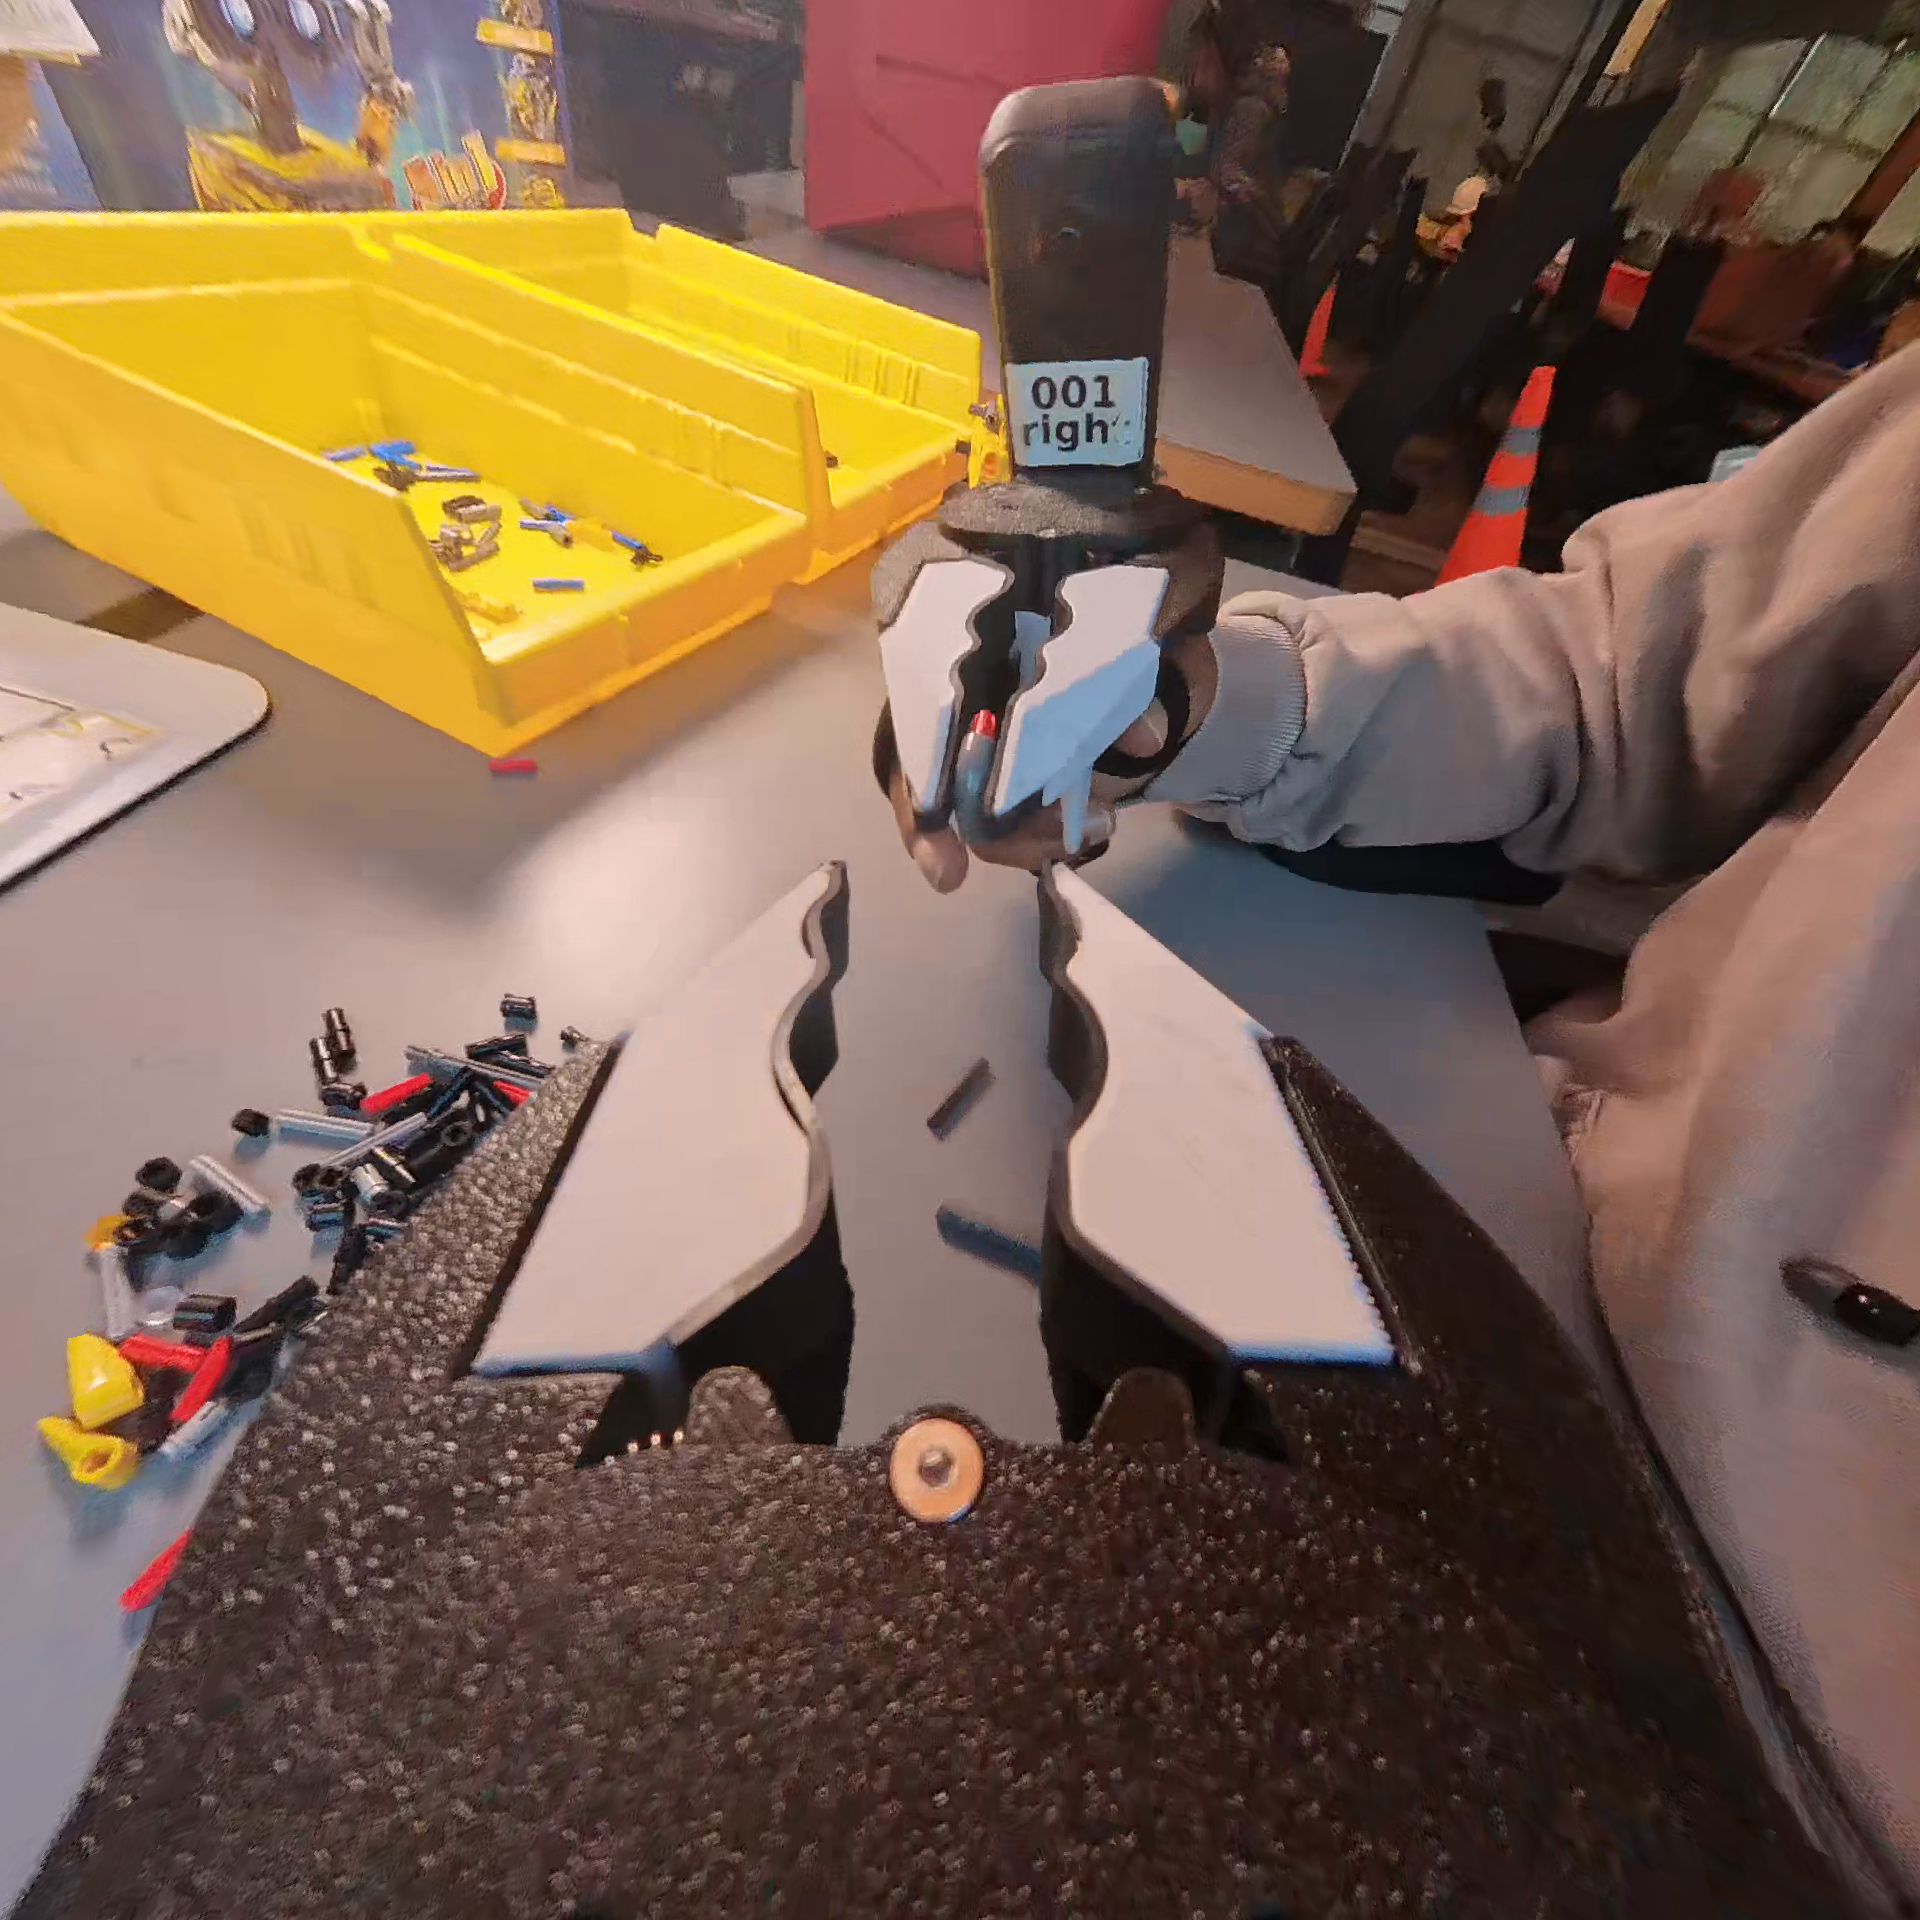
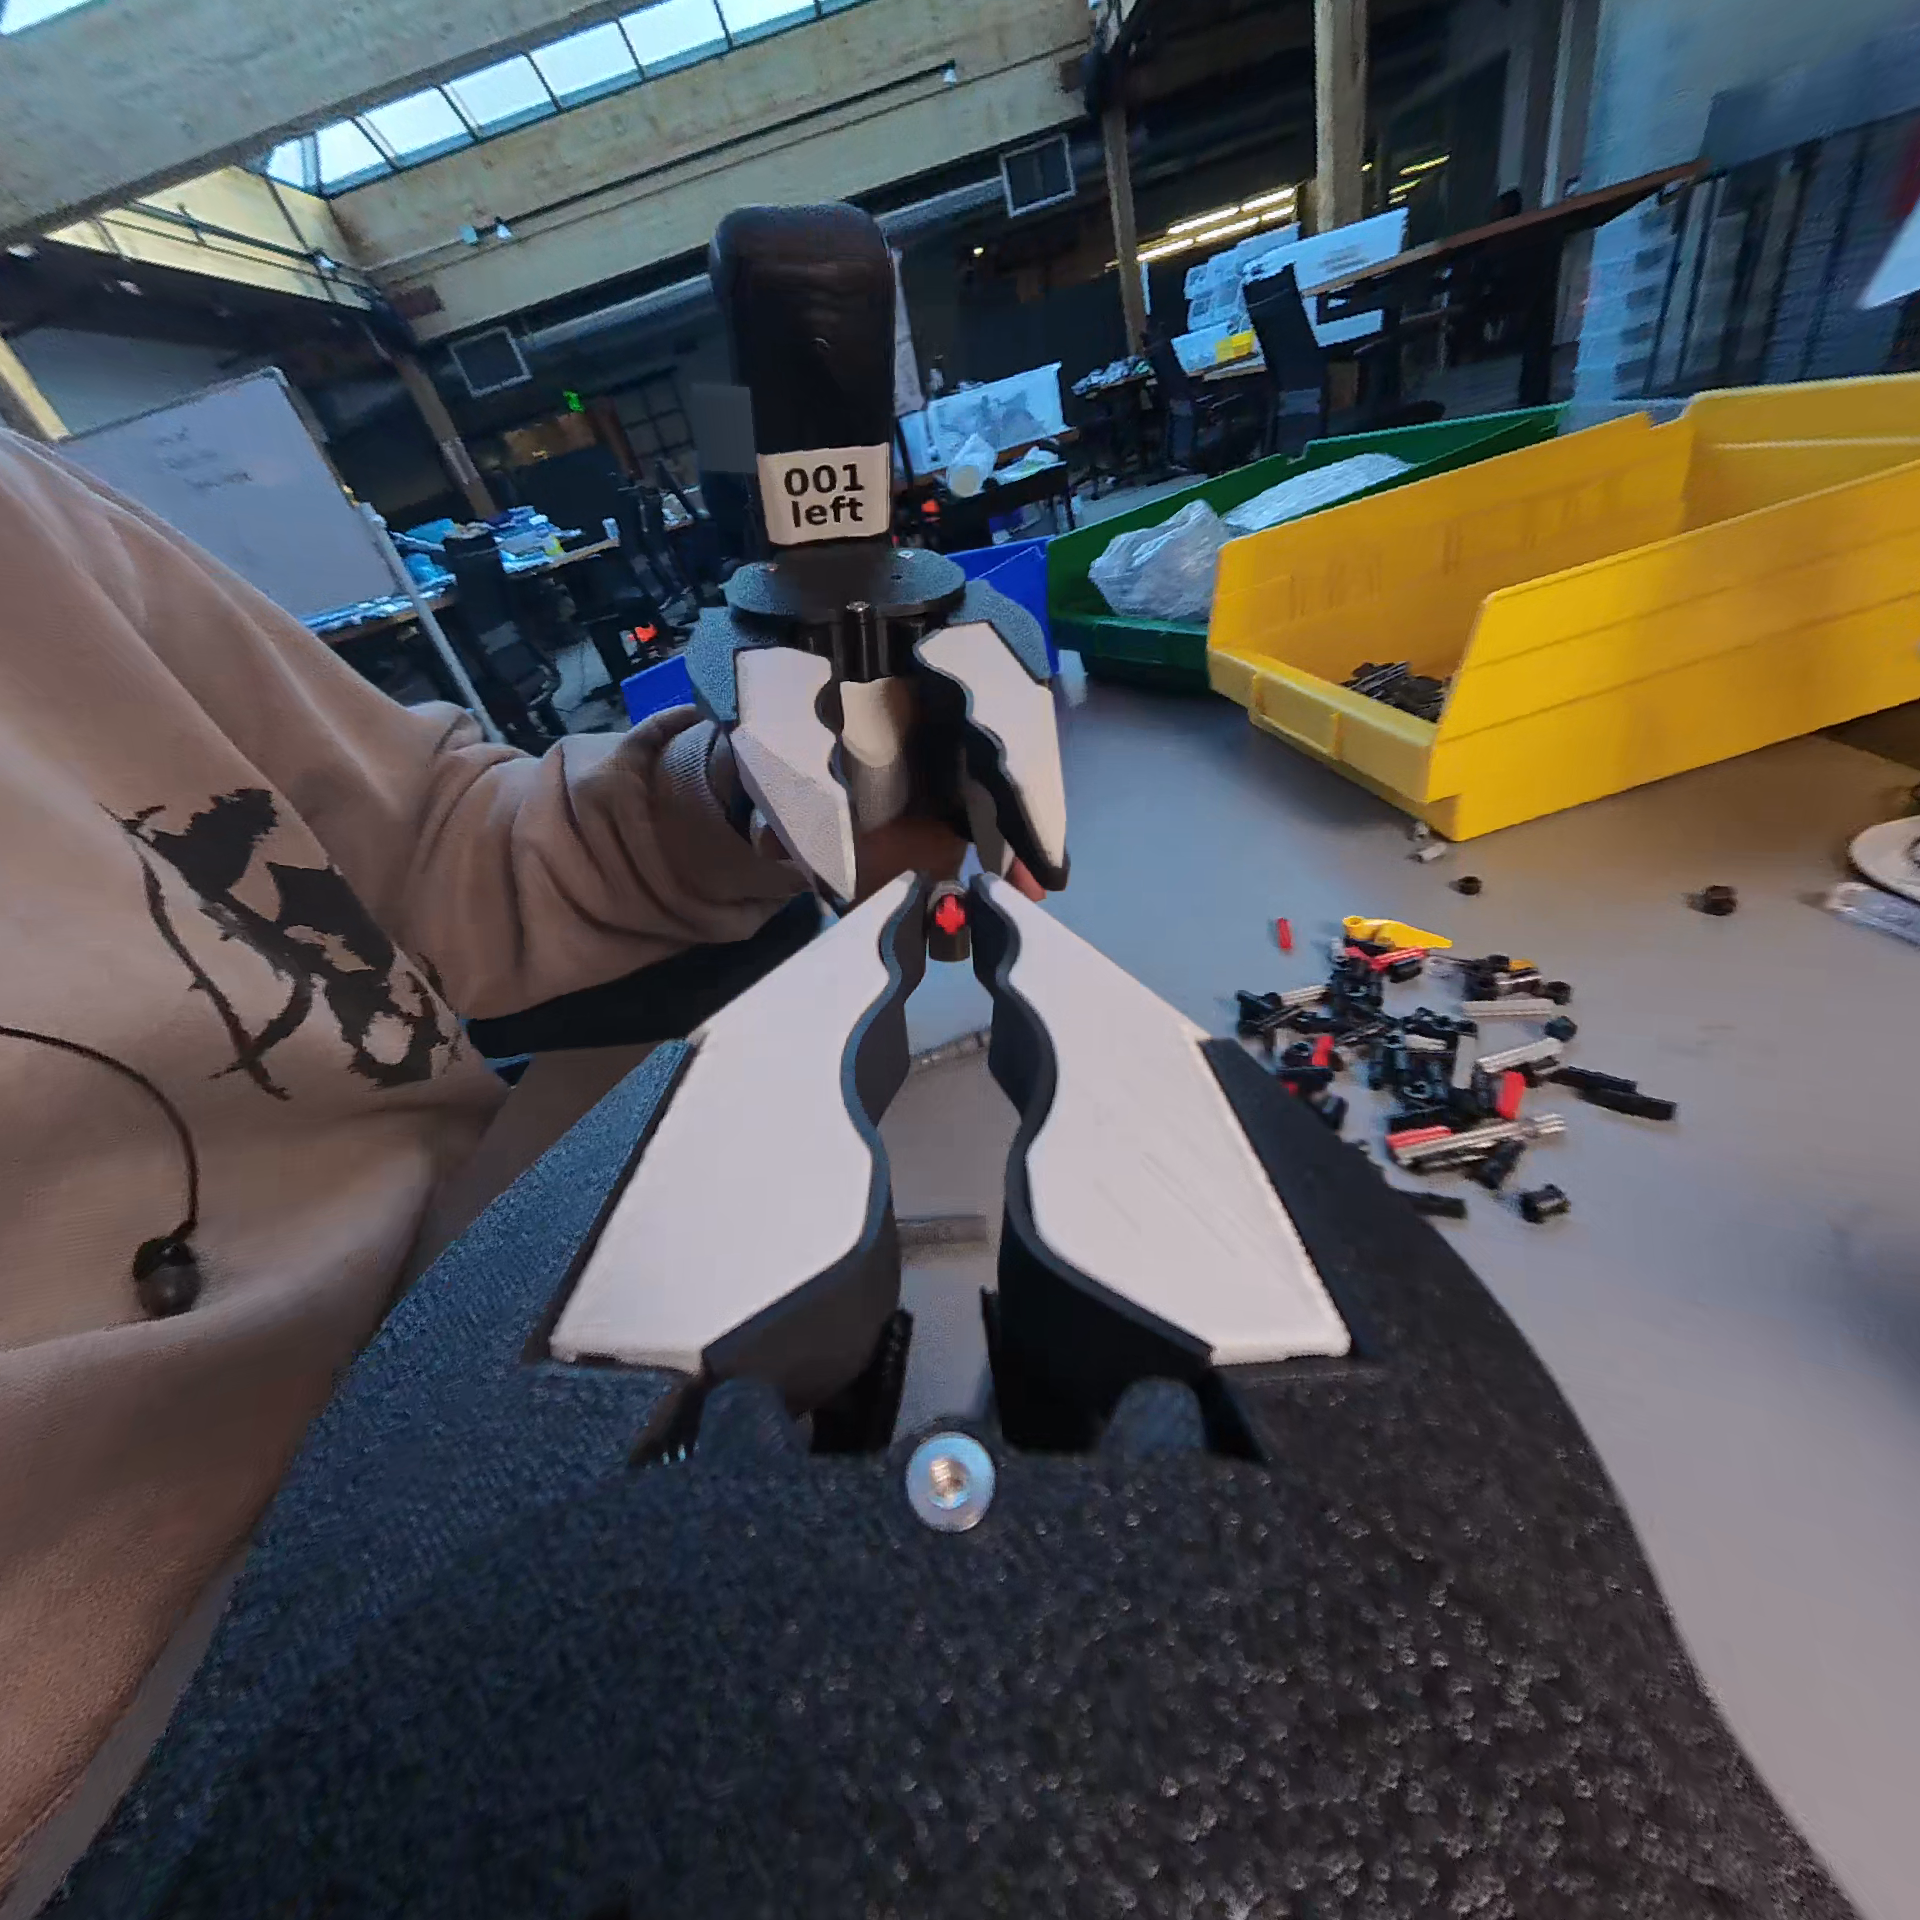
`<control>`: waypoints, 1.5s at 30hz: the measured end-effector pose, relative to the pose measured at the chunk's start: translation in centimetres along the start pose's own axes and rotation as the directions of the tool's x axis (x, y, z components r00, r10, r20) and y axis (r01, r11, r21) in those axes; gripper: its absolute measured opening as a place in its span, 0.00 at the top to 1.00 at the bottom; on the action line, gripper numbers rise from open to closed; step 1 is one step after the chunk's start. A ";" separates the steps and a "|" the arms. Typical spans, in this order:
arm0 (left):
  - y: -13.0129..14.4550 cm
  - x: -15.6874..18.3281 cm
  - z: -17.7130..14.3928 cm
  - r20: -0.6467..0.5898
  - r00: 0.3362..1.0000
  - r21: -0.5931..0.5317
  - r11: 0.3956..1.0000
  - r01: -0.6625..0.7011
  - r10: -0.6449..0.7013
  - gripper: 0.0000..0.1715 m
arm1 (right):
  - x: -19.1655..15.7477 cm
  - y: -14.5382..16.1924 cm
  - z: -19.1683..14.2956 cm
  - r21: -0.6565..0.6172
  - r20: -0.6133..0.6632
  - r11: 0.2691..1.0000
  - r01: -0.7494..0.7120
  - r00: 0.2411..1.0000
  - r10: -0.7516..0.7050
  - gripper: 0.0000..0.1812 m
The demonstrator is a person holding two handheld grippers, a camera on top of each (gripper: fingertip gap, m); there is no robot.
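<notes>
Grey table (image 1: 644,831). Yellow bins (image 1: 582,665) at far side; nearest holds small blue and grey pieces (image 1: 488,520). Loose pile of black, red, grey and yellow pieces (image 2: 1444,1049) on table. Green bin (image 2: 1132,623) holds plastic bags. Orange cone (image 1: 1507,478) behind.

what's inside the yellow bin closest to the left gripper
In the yellow bin, small blue, grey and black pieces lie loose on the floor. The near wall hides part of the floor.

Loose-parts pile (image 1: 312,1195) partly hidden behind left gripper (image 1: 940,883); tablet-like board (image 1: 94,727) cut off left.
</notes>
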State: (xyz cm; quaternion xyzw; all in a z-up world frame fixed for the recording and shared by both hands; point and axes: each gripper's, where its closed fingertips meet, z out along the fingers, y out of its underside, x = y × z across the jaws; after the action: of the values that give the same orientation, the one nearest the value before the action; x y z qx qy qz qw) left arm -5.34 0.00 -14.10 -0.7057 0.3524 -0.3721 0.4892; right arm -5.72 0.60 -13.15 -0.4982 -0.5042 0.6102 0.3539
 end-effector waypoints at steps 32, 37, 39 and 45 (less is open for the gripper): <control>-0.3 1.7 -1.0 -0.382 0.847 0.075 0.901 0.426 -0.369 0.83 | -1.1 0.1 1.2 0.065 0.033 0.997 0.032 0.999 -0.034 0.97; -1.4 2.3 -1.1 -0.579 0.600 0.019 0.727 0.687 -0.552 0.81 | -1.9 -0.4 1.6 0.024 -0.076 0.952 0.306 0.950 -0.304 0.97; -1.4 2.6 -0.9 -0.613 0.543 -0.004 0.689 0.725 -0.575 0.83 | -1.9 -0.4 1.7 -0.012 -0.116 0.922 0.387 0.915 -0.386 0.97; -1.1 2.4 -0.5 -0.623 0.479 -0.034 0.634 0.773 -0.618 0.91 | -1.7 0.8 2.1 -0.141 -0.153 0.822 0.552 0.808 -0.569 0.95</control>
State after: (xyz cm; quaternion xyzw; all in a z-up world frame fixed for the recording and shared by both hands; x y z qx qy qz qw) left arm -4.48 -1.97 -12.55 -0.5687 0.1135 -0.7767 0.2458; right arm -7.26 -1.71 -13.50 -0.3978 -0.6200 0.4053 0.5413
